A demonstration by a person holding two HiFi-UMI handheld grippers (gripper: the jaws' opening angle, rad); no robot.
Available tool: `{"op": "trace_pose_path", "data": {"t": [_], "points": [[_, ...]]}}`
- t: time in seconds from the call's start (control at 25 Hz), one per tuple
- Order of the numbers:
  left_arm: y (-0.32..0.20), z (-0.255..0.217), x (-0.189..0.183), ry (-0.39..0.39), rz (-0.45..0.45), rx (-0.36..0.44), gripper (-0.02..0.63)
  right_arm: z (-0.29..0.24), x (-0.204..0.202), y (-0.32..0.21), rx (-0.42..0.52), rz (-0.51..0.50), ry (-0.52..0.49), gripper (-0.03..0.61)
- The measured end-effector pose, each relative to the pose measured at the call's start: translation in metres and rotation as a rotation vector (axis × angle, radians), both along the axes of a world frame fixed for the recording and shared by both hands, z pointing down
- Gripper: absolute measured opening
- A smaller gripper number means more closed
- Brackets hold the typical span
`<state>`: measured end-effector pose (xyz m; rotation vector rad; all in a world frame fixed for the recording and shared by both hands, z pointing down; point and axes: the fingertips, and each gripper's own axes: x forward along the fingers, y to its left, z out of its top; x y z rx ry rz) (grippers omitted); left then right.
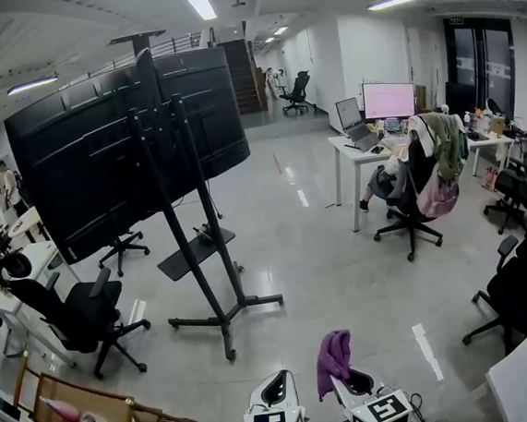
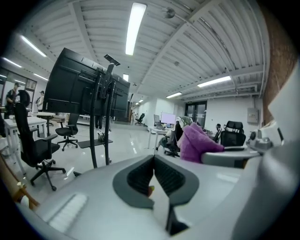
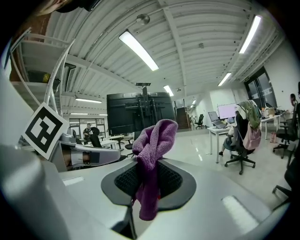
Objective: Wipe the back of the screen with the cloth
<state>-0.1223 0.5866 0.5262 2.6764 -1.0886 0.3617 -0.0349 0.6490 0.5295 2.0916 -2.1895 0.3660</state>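
Cloth (image 3: pixel 152 150), purple and fluffy, is pinched between the jaws of the right gripper (image 3: pixel 150 176). Its upper part bunches above the jaw tips and a tail hangs down between the pads. In the head view the cloth (image 1: pixel 334 354) shows at the 6 o'clock edge, rising from the right gripper (image 1: pixel 352 380). The left gripper (image 1: pixel 278 380) sits just beside it, towards 7 o'clock. The left gripper view shows the left gripper (image 2: pixel 153 161) with its jaws closed together at the tips and nothing between them; the cloth (image 2: pixel 199 143) appears there at 3 o'clock.

The screen (image 1: pixel 118 141) is a large, dark panel on a black wheeled stand (image 1: pixel 203 258). It stands on the glossy floor (image 1: pixel 342 253) at about 10 o'clock in the head view, with its back and mounting rails turned to the camera. It is well apart from both grippers. The right gripper view has the screen (image 3: pixel 136 110) at 12 o'clock, straight beyond the cloth. A black office chair (image 1: pixel 79 316) stands at 8 o'clock. A white desk (image 1: pixel 355 155) with a lit monitor (image 1: pixel 388 99) is at 2 o'clock.
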Motion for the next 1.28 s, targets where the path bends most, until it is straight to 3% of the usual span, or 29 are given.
{"op": "trace_pose_path", "data": {"t": [0.28, 0.6, 0.8, 1.28], "points": [[-0.133, -0.010, 0.032, -0.009, 0.000, 0.014, 0.008, -0.019, 0.035, -0.136, 0.020, -0.014, 0.016, 0.069], [-0.294, -0.036, 0.028, 0.009, -0.086, 0.055, 0.008, -0.037, 0.037, -0.303, 0.043, -0.087, 0.042, 0.069], [-0.376, -0.047, -0.003, -0.002, -0.189, 0.068, 0.008, -0.047, 0.008, -0.391, 0.062, -0.198, 0.040, 0.069], [-0.513, -0.050, -0.102, -0.018, -0.480, 0.055, 0.008, -0.065, -0.095, -0.561, 0.072, -0.496, 0.050, 0.069]]}}
